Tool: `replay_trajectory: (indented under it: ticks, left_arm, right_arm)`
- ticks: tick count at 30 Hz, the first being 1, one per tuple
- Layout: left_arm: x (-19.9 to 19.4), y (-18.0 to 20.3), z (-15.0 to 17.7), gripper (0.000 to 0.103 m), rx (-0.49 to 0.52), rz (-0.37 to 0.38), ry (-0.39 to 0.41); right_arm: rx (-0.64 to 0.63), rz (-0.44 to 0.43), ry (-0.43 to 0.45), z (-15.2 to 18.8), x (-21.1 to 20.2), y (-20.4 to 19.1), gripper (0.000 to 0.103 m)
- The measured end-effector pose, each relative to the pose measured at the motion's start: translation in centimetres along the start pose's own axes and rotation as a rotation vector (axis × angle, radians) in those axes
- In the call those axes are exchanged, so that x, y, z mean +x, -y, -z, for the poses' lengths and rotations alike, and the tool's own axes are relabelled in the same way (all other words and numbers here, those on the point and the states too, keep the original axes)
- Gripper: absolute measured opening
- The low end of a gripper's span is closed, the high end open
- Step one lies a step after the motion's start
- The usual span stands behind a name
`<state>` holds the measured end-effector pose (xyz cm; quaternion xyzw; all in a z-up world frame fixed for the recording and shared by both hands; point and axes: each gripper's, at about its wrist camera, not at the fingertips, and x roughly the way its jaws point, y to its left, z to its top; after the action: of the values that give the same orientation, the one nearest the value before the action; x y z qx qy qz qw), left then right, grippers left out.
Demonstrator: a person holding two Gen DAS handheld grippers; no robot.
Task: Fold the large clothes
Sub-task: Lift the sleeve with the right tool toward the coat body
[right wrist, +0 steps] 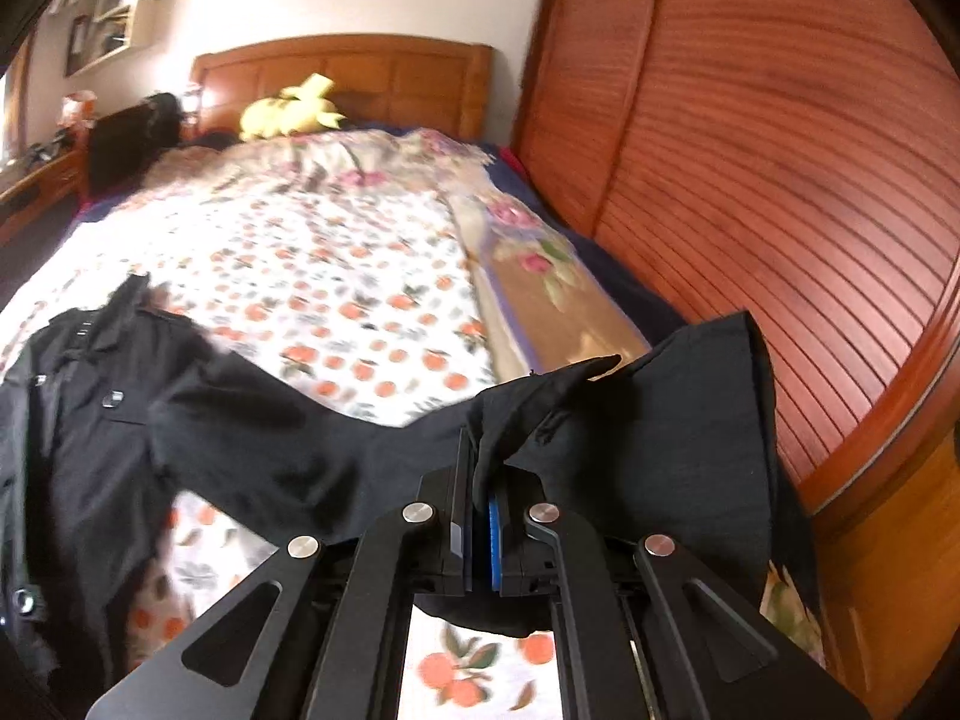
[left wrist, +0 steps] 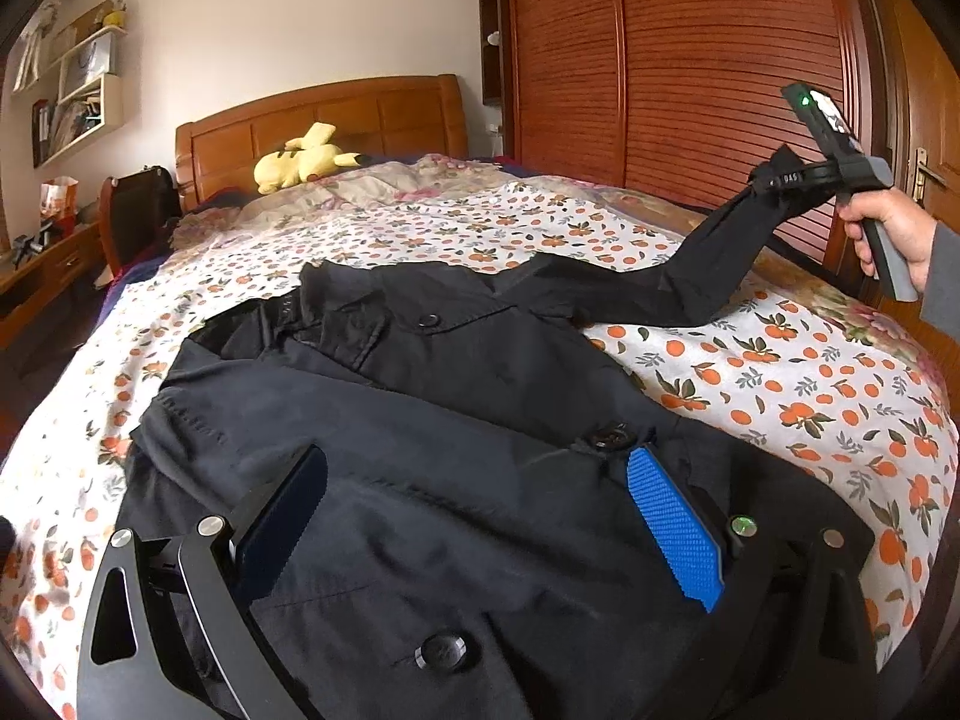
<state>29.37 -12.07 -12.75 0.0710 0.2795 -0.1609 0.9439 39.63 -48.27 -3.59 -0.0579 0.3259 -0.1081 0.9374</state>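
Observation:
A large black buttoned coat [left wrist: 456, 396] lies spread on the bed. My left gripper [left wrist: 474, 480] is open just above the coat's lower front, its blue pads either side of a button [left wrist: 609, 438]. My right gripper [right wrist: 480, 480] is shut on the coat's sleeve [right wrist: 630, 438] and holds its end lifted above the bed's right side. It also shows in the left wrist view [left wrist: 780, 180], with the sleeve [left wrist: 708, 264] stretched up to it from the coat's shoulder. The coat body shows at the left of the right wrist view [right wrist: 84, 408].
The bed has an orange-print sheet [left wrist: 780, 372] and a floral quilt [right wrist: 540, 276]. A yellow plush toy [left wrist: 300, 162] lies by the wooden headboard [left wrist: 336, 114]. A slatted wooden wardrobe [left wrist: 690, 60] stands close along the bed's right side. A desk [left wrist: 42, 264] stands at the left.

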Motion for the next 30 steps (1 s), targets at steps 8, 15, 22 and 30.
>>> replay_trajectory:
  ticks: [8,15,22,30]
  left_arm:
    - [-3.6,-2.3,0.9,0.101,-0.014,-0.021,0.023]
    - [-6.5,-4.1,1.7,0.101,-0.029,-0.041,0.046]
    - [-8.6,-6.3,2.1,0.101,-0.060,-0.065,0.062]
    - [-10.8,-8.2,2.7,0.101,-0.100,-0.085,0.084]
  right_arm:
    - [-0.079,-0.069,0.054,-1.3,-4.0,-6.3,0.002]
    - [-0.174,-0.156,0.106,-2.1,-8.1,-13.7,0.002]
    - [-0.284,-0.288,0.160,-2.6,-12.8,-21.9,0.002]
    - [-0.354,-0.433,0.186,-2.3,-16.7,-28.8,0.003]
